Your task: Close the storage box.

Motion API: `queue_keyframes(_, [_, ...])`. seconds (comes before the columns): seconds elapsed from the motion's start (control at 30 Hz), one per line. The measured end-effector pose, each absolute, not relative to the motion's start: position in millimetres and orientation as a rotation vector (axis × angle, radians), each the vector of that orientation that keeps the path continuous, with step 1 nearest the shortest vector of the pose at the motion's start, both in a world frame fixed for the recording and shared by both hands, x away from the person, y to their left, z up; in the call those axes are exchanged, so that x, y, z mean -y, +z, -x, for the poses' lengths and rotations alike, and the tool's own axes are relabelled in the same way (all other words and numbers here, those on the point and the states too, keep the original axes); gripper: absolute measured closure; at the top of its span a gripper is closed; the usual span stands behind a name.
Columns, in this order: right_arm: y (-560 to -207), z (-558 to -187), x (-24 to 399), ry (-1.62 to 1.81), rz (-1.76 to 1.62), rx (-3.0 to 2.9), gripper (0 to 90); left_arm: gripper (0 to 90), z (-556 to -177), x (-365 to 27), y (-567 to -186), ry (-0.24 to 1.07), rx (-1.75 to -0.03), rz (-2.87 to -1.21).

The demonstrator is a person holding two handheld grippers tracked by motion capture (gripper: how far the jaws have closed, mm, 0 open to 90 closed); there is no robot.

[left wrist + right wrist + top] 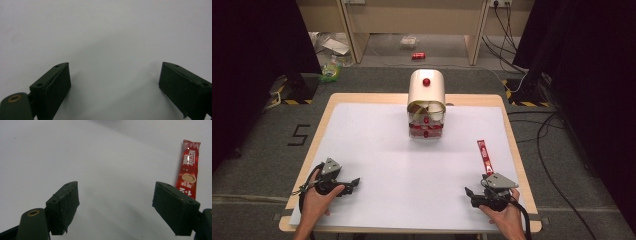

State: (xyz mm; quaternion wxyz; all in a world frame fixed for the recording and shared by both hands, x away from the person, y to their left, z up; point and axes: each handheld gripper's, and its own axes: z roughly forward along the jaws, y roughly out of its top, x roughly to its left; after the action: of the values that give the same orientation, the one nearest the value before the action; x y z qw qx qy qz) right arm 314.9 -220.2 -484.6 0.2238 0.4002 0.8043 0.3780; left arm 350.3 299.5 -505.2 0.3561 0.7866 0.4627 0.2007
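Note:
A red coffee stick sachet (484,155) lies flat on the white table cover near the right edge; in the right gripper view the sachet (189,171) sits just beyond the right jaw. My right gripper (469,192) rests low at the front right, a little nearer than the sachet, open and empty (115,202). At the front left my left gripper (355,182) is held by a hand, also open with only bare white surface between its jaws (114,82). A cream dome-shaped container (426,102) with red knobs and a clear front stands at the table's far middle.
The white cover (402,160) spreads over a wooden table whose rim (327,107) shows around it. Beyond the table lie grey floor, cables (542,135), stand bases with hazard tape (519,95) and a wooden desk.

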Motion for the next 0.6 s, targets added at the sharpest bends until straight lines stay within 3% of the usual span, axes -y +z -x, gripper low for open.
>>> queue_keyframes(0.6, [-494.8, -307.8, 226.1, 0.963, -1.134, -2.282, 20.9, 9.6, -350.1, -299.4, -505.2, 0.519, -1.196, -2.031])
